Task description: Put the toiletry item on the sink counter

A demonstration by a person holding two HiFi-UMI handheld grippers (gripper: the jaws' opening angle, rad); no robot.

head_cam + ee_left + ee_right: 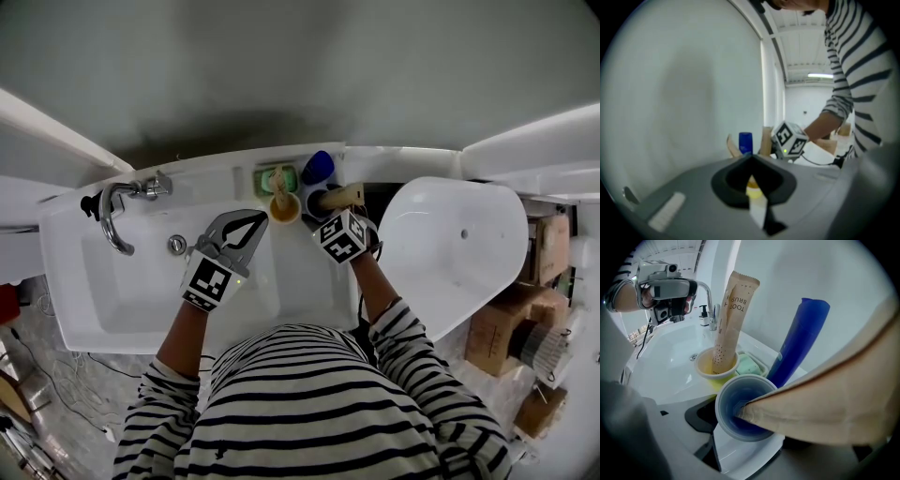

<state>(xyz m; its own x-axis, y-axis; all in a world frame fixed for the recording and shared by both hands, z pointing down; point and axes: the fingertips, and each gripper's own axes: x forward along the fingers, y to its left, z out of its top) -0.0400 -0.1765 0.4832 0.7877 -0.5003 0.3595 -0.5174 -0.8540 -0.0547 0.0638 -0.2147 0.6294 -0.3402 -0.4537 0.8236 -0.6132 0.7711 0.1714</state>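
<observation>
My right gripper is shut on a brown paper toothbrush packet, whose lower end sits inside a blue cup on the back ledge of the white sink. A second brown packet stands upright in a yellow cup just left of it. Behind the blue cup leans a blue tube. My left gripper hovers over the basin with its jaws shut and nothing in them, pointing at the yellow cup.
A green soap bar lies in a dish behind the yellow cup. The chrome faucet stands at the sink's left, the drain below it. A white toilet is to the right, with cardboard boxes beyond.
</observation>
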